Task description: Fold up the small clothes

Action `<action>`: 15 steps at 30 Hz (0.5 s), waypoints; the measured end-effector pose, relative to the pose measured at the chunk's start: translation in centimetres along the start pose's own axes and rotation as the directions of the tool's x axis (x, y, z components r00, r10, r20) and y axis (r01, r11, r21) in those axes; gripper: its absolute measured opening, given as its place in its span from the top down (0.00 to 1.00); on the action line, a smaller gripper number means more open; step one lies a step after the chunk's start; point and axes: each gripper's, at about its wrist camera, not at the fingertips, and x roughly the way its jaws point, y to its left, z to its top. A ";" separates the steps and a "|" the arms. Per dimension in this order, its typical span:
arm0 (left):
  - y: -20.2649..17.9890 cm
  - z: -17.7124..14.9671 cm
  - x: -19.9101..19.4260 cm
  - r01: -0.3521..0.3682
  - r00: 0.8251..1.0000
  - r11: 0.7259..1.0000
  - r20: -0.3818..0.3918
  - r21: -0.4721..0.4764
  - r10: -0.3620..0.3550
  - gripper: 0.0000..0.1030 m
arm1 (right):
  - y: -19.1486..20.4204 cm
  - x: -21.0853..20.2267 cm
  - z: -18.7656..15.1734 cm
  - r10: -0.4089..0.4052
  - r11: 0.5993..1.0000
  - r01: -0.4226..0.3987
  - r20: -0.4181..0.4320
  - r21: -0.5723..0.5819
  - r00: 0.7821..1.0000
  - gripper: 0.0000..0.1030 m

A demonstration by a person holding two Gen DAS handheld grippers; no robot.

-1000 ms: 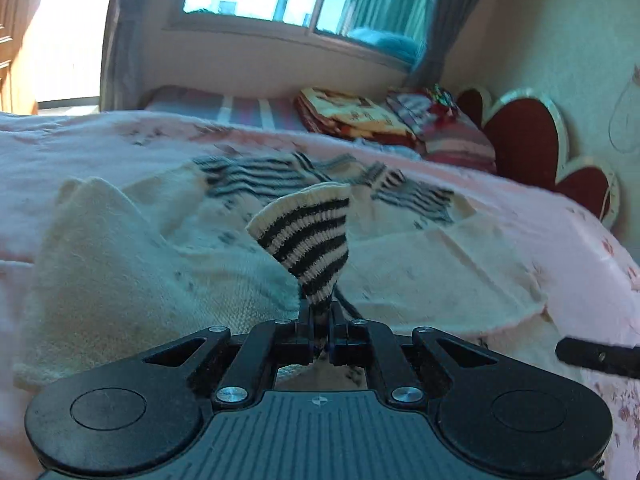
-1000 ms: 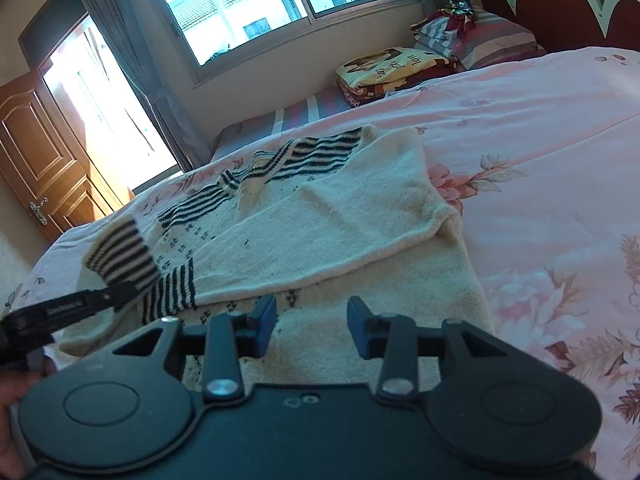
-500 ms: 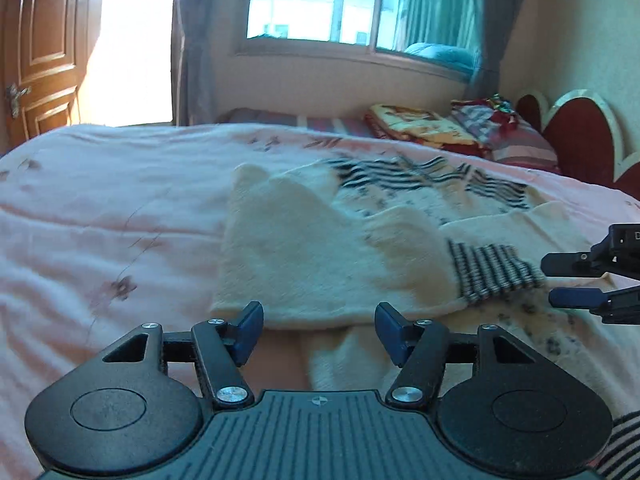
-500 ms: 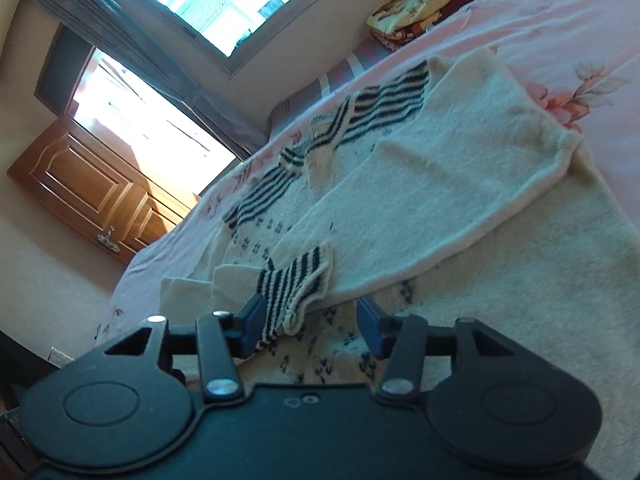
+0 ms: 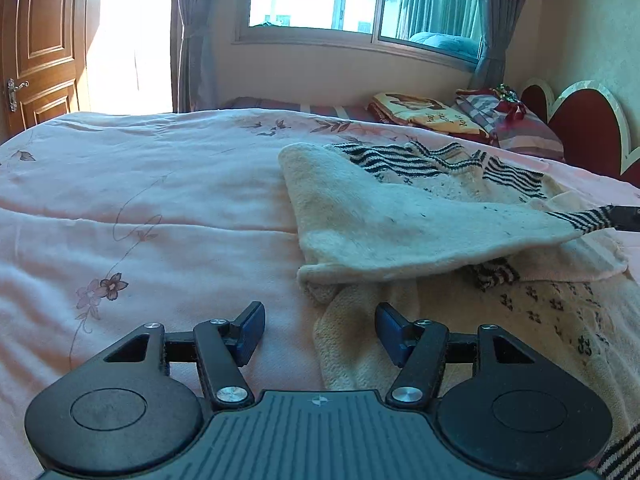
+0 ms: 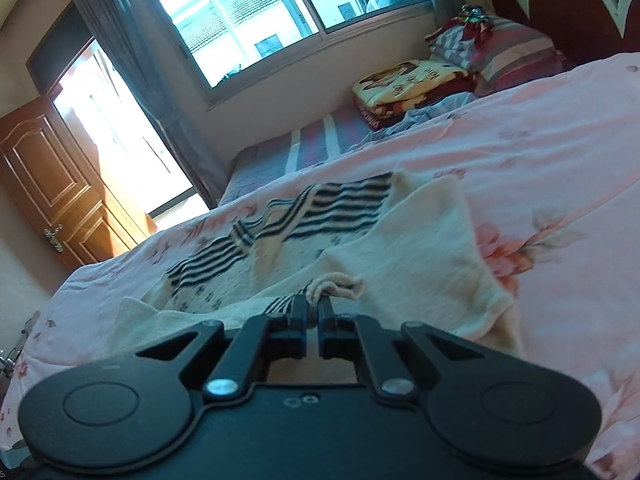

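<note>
A small cream knitted sweater (image 5: pixel 400 216) with black stripes lies on the pink bed; it also shows in the right wrist view (image 6: pixel 420 256). My left gripper (image 5: pixel 320 334) is open and empty, low over the sweater's near left edge. My right gripper (image 6: pixel 313 309) is shut on the striped sleeve cuff (image 6: pixel 288 302). In the left wrist view that cuff (image 5: pixel 588 218) is held up at the far right, with the sleeve stretched across the sweater's body.
The pink floral bedspread (image 5: pixel 140 220) stretches out to the left. Folded blankets (image 5: pixel 424 114) and pillows (image 5: pixel 516 128) lie by the red headboard (image 5: pixel 592 120). A wooden door (image 5: pixel 36 44) and a window (image 5: pixel 360 0) stand behind.
My left gripper let go of the striped cuff, opened and drew back to the left. My right gripper closed on that cuff and lifted it to the right.
</note>
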 end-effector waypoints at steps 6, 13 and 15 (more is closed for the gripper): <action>-1.0 1.0 1.2 -0.023 1.000 0.999 0.003 0.024 0.023 0.64 | -2.0 -0.2 -0.2 -0.020 0.999 0.020 0.000 -0.029 1.000 0.94; -0.2 1.7 1.3 0.023 0.999 0.997 0.041 -0.077 -0.020 0.89 | -2.0 0.6 -0.6 -0.015 0.996 0.013 -0.031 -0.083 0.999 0.94; 0.4 1.6 0.9 0.026 0.998 0.993 0.064 -0.116 -0.018 0.89 | -1.8 0.0 -0.4 0.010 0.996 -0.010 -0.001 -0.091 1.000 0.94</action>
